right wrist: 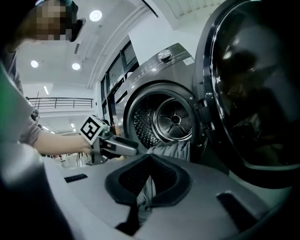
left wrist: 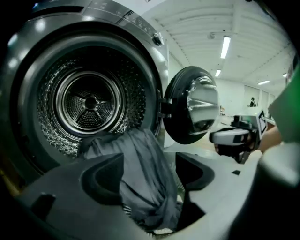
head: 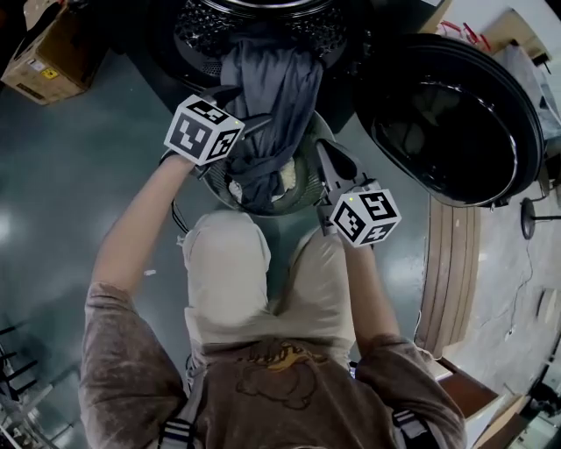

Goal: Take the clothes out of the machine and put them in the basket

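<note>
Closest, my left gripper stands released around the grey garment; my right gripper pinches it. It trails from the drum, top centre, into the basket mid-frame: seemingly the last piece.

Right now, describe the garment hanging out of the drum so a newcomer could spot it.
Find the open drum. The grey cloth hangs from its mouth into the basket below. It alone is dark and long; the piece under it is pale.

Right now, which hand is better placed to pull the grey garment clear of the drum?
Probably left: left gripper jaws stand open around the grey garment; right gripper jaws are closed.
</note>
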Available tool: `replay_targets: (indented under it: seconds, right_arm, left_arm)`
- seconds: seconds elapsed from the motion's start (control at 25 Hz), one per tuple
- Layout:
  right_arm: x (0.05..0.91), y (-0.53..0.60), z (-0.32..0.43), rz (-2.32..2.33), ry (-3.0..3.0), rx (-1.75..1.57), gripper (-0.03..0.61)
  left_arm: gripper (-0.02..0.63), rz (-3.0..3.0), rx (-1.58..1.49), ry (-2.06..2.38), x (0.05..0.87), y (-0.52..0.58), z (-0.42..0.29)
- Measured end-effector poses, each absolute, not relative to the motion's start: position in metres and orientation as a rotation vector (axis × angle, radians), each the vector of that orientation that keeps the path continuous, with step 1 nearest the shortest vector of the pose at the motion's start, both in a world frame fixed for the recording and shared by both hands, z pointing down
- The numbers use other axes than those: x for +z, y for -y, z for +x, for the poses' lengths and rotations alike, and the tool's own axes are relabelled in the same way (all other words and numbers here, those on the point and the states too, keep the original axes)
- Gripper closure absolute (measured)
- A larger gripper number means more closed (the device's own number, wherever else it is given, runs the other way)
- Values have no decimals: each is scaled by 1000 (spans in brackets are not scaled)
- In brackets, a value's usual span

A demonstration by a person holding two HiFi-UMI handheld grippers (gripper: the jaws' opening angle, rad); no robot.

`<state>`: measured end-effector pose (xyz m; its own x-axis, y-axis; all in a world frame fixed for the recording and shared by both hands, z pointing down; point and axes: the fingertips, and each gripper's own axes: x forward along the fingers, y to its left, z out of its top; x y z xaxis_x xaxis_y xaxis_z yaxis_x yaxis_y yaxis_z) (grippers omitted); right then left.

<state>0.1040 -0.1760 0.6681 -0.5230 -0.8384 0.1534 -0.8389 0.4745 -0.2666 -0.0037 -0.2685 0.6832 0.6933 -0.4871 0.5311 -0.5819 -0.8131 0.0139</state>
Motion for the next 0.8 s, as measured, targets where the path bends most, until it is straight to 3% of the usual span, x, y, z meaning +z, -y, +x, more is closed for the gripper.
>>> replay_targets:
  seconds: [0.32, 0.8]
  right_arm:
    - [667, 182, 107, 1569, 2649, 476, 581]
    - [675, 189, 110, 1596, 2592, 488, 581]
  left_arm:
    - [171, 2616, 827, 1119, 722, 404, -10]
    - [155, 2444, 1053, 977, 774, 471, -4]
